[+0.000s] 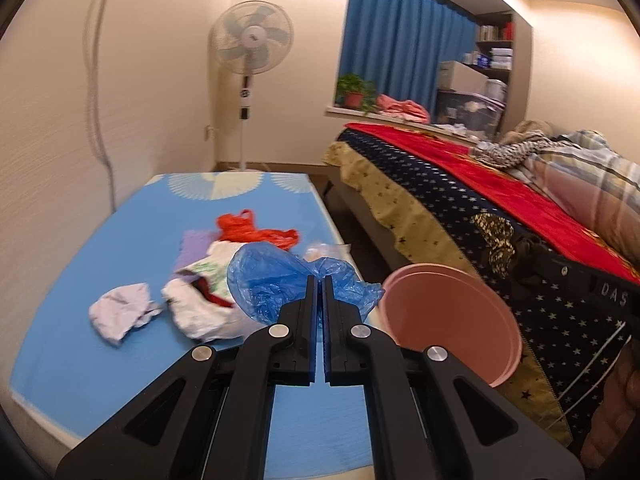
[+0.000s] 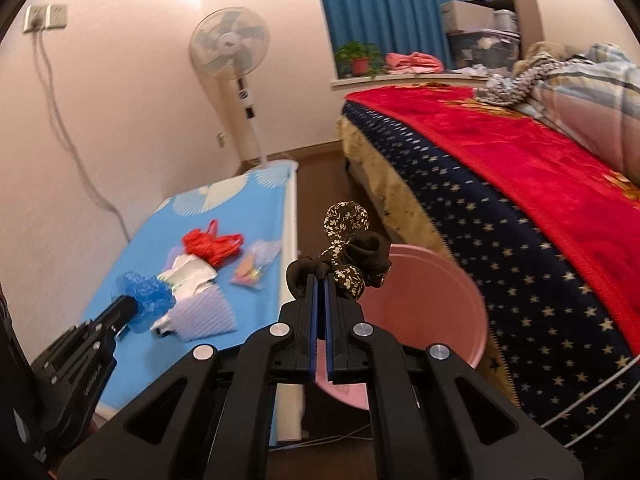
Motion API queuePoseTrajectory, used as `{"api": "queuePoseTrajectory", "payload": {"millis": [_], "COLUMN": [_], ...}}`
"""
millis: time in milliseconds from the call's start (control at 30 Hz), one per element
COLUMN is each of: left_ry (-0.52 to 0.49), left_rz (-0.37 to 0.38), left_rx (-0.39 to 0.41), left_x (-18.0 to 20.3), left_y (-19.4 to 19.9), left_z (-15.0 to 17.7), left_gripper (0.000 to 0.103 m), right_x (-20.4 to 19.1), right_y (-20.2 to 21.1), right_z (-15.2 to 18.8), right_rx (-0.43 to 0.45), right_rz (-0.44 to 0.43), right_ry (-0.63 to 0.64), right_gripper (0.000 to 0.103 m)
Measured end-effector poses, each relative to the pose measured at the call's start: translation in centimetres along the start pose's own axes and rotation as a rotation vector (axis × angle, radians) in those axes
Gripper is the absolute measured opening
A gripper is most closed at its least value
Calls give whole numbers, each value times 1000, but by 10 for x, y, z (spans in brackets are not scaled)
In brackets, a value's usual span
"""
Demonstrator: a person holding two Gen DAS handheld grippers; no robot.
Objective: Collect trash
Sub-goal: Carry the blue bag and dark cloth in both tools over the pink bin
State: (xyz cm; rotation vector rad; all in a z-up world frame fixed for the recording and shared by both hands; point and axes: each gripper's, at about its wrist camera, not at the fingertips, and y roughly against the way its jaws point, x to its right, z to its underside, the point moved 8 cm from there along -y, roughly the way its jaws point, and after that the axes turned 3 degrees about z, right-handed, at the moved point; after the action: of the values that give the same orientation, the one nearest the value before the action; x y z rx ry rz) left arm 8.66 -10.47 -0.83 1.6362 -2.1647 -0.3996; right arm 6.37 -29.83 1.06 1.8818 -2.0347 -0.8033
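Here, from the left wrist, the left tongs (image 1: 319, 278) pinch a blue plastic bag (image 1: 276, 280) above the blue surface (image 1: 80, 280); "DAS" shows rightward. From the right wrist, the right tongs (image 2: 320, 278) clamp a brown flowered cloth (image 2: 348, 248) over the pink bin (image 2: 432, 304).

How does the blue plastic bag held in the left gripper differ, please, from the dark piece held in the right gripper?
The blue plastic bag is thin, glossy and translucent; the dark floral-print fabric is opaque and matte. The bag hangs over the blue table, beside the other trash; the fabric hangs over the pink bucket. Both are crumpled and pinched between shut jaws, by the left gripper and the right gripper.
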Motion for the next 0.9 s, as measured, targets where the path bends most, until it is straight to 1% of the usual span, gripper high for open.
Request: {"api": "queuePoseTrajectory", "payload": {"millis": [133,300,433,533,900], "left_ry": [-36,-85,-99,-104,-142], "left_rz": [49,88,115,148,219], "left_rx": [-3,3,-10,-31,-65], "left_x": [25,47,57,64,88], "left_y": [-10,-20,-34,-46,-84], "left_z": [-4,-6,-7,-6,-1], "left_gripper": [2,2,2,2,2], "right_x": [18,37,52,59,71], "right_y": [5,5,-4,-10,-29], "right_z": [-13,-25,-28,-29,-29], "right_rx": [30,52,43,34,19], "right_rz": [42,72,92,109,133], "right_ry": [-21,-40,-79,-98,-125], "right_gripper": [3,3,3,3,3]}}
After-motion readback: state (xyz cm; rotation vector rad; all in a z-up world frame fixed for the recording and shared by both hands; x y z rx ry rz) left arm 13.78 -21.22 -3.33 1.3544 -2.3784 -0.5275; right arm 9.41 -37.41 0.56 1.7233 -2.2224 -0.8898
